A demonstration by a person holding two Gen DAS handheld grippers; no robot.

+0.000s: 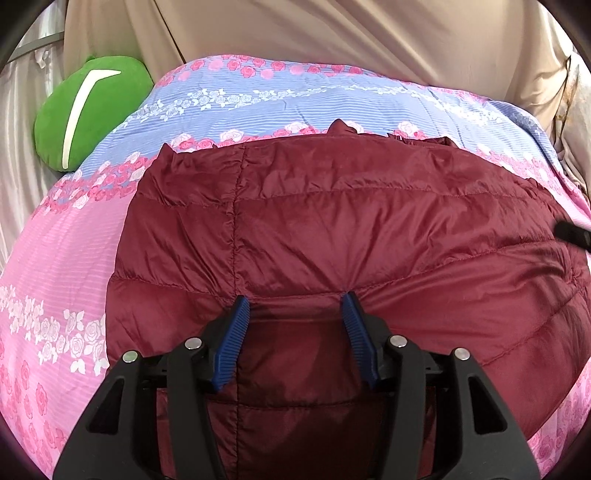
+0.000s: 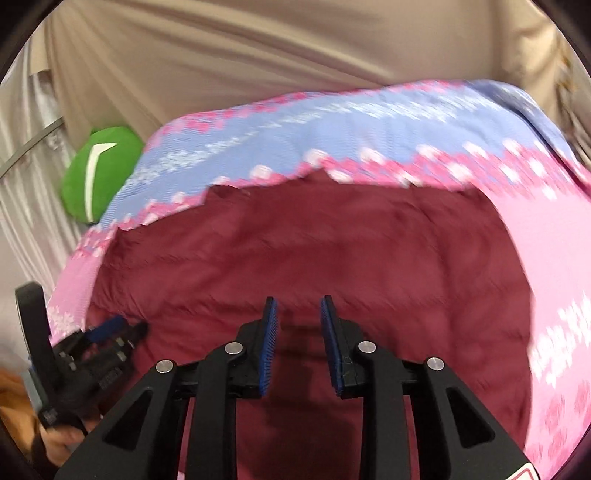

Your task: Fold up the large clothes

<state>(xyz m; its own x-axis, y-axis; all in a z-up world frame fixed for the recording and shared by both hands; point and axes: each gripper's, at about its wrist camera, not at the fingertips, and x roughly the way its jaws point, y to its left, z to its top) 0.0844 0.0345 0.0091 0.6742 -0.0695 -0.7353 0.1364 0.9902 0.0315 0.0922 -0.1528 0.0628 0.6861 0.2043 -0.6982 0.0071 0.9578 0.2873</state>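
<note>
Blue ribbed pads [image 1: 242,321] of your left gripper [image 1: 295,306] stand about half apart, tips resting on or just above the maroon quilted jacket [image 1: 332,221]; nothing is clamped. Your right gripper [image 2: 297,314] has its jaws narrower, also with only bare fabric showing in the gap, no hold.

Jacket lies spread over the pink-and-blue floral quilt [image 1: 55,240], collar side toward the beige curtain [image 1: 332,33]. Green cushion [image 1: 88,110] sits at the quilt's far left.

Risks: the shell looks slick and puffy, so a shallow pinch may slip off or catch only the top layer; a deep one may drag the quilt up with it.

Left view is sharp: seams, far-edge corners, the right tool's tip at the right border. Right view is smeared, but only it shows the left gripper from the side, the hand behind it, and the jacket's right edge.
</note>
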